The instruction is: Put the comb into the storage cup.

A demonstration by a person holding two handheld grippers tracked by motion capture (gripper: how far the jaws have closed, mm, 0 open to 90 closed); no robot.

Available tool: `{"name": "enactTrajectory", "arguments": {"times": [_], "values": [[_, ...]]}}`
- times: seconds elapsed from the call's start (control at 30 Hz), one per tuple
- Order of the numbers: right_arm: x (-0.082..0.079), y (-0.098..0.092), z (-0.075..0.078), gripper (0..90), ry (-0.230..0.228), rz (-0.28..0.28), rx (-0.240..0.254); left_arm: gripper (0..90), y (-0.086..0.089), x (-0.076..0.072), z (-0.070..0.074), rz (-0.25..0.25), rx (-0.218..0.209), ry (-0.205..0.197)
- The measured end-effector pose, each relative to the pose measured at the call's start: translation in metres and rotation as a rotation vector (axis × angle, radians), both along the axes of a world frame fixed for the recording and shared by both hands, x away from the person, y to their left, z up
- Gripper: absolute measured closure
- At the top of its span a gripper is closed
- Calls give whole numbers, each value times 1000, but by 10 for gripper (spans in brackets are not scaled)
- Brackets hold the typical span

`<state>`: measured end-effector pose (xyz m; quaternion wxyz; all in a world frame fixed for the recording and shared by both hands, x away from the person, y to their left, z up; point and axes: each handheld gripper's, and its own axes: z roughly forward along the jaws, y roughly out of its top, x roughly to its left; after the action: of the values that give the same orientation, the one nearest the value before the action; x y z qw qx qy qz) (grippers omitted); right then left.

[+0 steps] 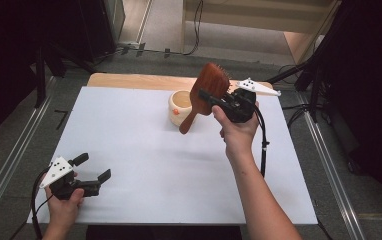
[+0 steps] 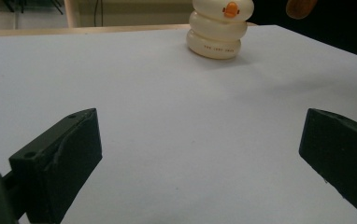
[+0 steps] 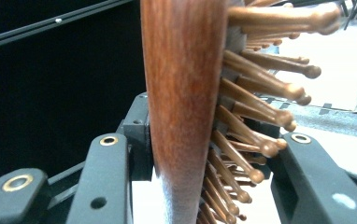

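Reddish-brown wooden paddle hairbrush [image 1: 208, 90] pinched at its head by right gripper [image 1: 218, 101], held aloft just above cream ringed duck-faced cup [image 1: 180, 106]. Lifted already; probably still to be lowered, handle first, into cup. Left gripper [image 1: 95, 168] spread, idle near front edge of white table [image 1: 154, 165].

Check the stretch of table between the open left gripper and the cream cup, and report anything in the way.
Nothing visible blocks it. From the left gripper to the cream cup there is just bare white table. The hairbrush is held up in the right gripper, above the cup.
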<state>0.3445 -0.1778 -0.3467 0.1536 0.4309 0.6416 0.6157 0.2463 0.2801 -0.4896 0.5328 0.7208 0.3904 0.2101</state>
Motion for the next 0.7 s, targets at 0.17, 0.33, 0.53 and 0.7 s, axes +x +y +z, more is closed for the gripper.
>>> {"name": "enactTrajectory", "arguments": {"times": [0.17, 0.33, 0.53, 0.7], "values": [[7, -4, -2, 531, 0, -5, 23, 0, 0, 0, 0, 5, -9, -1], [14, -8, -3, 532, -14, 10, 44, 0, 0, 0, -1, 8, -7, -3], [20, -12, -4, 532, -51, -1, 44, 0, 0, 0, -1, 11, -6, 2], [24, -13, -1, 532, -58, -9, 56, 0, 0, 0, -1, 10, -9, 0]]}}
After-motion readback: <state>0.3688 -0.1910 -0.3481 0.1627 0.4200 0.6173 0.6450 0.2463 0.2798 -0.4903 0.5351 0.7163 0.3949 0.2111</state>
